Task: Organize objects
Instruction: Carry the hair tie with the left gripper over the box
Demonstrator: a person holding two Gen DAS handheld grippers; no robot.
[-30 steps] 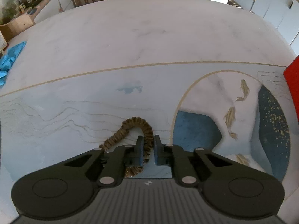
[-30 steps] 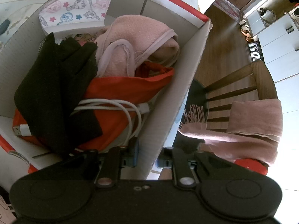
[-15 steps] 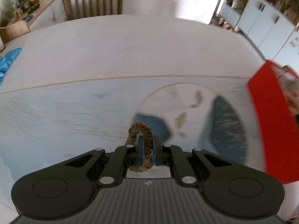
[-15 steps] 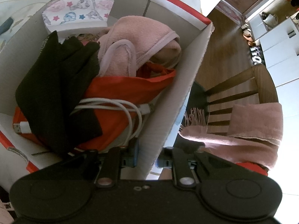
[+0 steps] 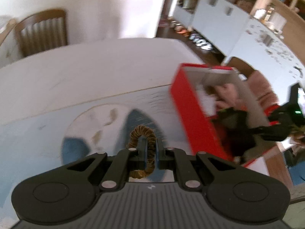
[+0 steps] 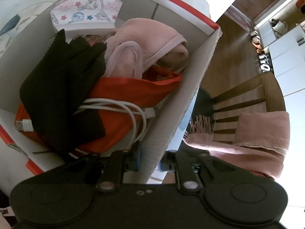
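Observation:
My left gripper (image 5: 150, 153) is shut on a brown hair scrunchie (image 5: 147, 145), which hangs in a loop above the patterned table (image 5: 76, 87). A red cardboard box (image 5: 190, 114) stands to the right of it. My right gripper (image 6: 148, 158) is shut on that box's right wall (image 6: 183, 99), one finger inside and one outside. In the box lie a dark cloth (image 6: 57, 95), an orange-red fabric (image 6: 122, 93), a pink cloth (image 6: 144, 45), a white cable (image 6: 122, 108) and a patterned face mask (image 6: 85, 11).
A wooden chair (image 5: 42, 32) stands behind the table. Another chair (image 6: 247, 103) beside the box carries a pink scarf (image 6: 257, 139). White cabinets (image 5: 228, 24) line the far right wall.
The left gripper has lifted the scrunchie off the table and swung right, so the red box now fills the right side of its view. The right gripper has kept its hold on the box wall.

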